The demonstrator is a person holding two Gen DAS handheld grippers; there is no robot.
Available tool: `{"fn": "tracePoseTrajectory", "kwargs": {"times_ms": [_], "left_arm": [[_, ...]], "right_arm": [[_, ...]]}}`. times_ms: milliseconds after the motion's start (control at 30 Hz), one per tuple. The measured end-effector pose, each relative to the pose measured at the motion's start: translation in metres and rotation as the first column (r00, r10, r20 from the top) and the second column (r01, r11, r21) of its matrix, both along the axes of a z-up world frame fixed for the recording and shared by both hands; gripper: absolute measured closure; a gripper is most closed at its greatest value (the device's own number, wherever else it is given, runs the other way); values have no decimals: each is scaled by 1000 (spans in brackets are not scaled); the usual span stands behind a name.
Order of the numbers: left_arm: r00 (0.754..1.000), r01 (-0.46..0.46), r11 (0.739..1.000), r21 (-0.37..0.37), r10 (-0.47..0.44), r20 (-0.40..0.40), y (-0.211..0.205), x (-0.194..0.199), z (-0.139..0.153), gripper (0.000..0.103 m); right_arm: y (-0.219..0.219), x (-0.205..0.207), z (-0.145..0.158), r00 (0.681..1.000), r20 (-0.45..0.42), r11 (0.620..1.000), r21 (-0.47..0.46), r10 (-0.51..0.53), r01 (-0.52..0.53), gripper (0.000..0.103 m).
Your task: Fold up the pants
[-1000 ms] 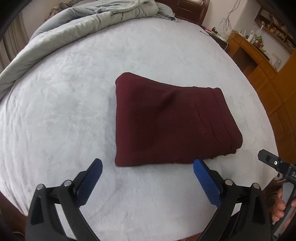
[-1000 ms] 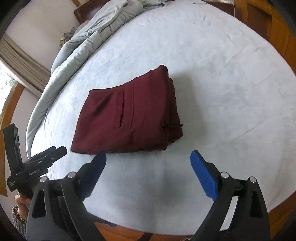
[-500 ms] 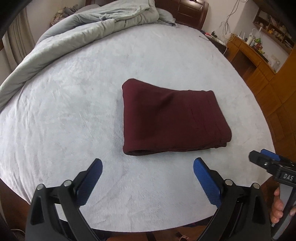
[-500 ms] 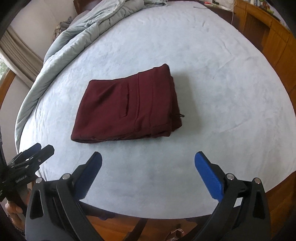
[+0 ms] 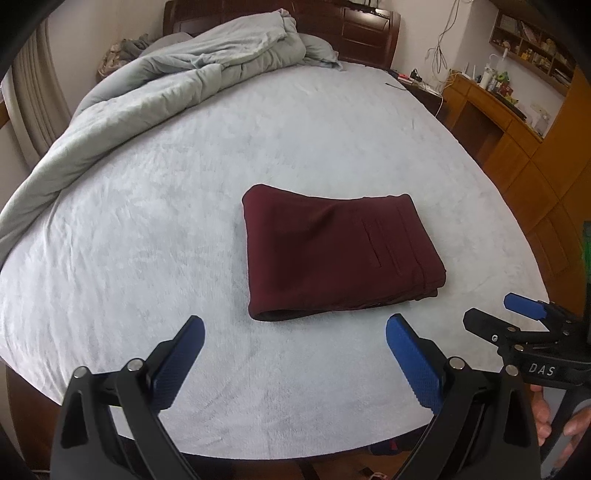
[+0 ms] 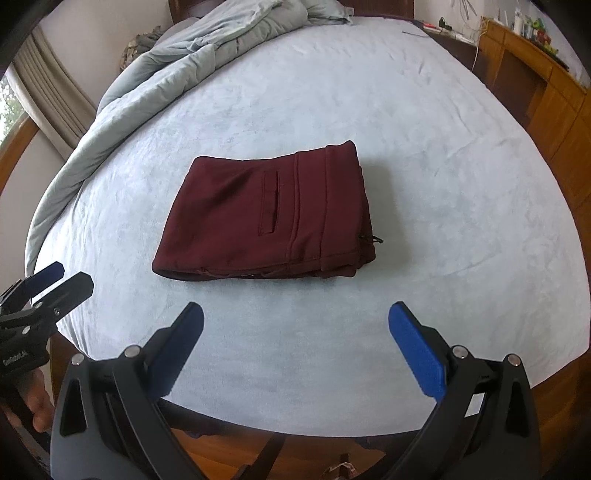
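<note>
Around the wide bed [image 5: 155,229] with its pale blue fleece sheet

We see a rumpled grey quilt [image 5: 177,85] along its far-left edge, a dark wooden headboard [image 5: 365,33] behind, orange wooden cabinets [image 5: 517,147] beside.

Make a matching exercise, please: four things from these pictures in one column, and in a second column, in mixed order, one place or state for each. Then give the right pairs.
Things
1. pants
2. duvet
3. left gripper
4. wooden desk

Places or states
A. bunched up along the far left side of the bed
B. open, holding nothing, near the bed's front edge
C. folded into a compact stack in the middle of the bed
D. against the wall, right of the bed

Pairs: 1-C, 2-A, 3-B, 4-D
</note>
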State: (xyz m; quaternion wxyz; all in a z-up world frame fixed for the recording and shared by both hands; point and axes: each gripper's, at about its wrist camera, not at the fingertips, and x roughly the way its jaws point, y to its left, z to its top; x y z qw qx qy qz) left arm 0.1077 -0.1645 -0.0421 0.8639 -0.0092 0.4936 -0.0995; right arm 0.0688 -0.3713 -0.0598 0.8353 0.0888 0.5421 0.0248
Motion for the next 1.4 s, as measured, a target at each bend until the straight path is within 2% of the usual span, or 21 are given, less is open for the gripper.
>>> {"fn": "tracePoseTrajectory", "kwargs": {"times_ms": [500, 1400], "left_arm": [[1000, -23, 998, 55, 23, -16, -2, 1, -10, 4], [1000, -7, 999, 46, 8, -13, -5, -2, -8, 4]], "right_arm": [[-3, 1, 1, 1000, 0, 999, -32, -26, 26, 3], [-8, 6, -10, 999, -35, 999, -24, -25, 24, 3]]}}
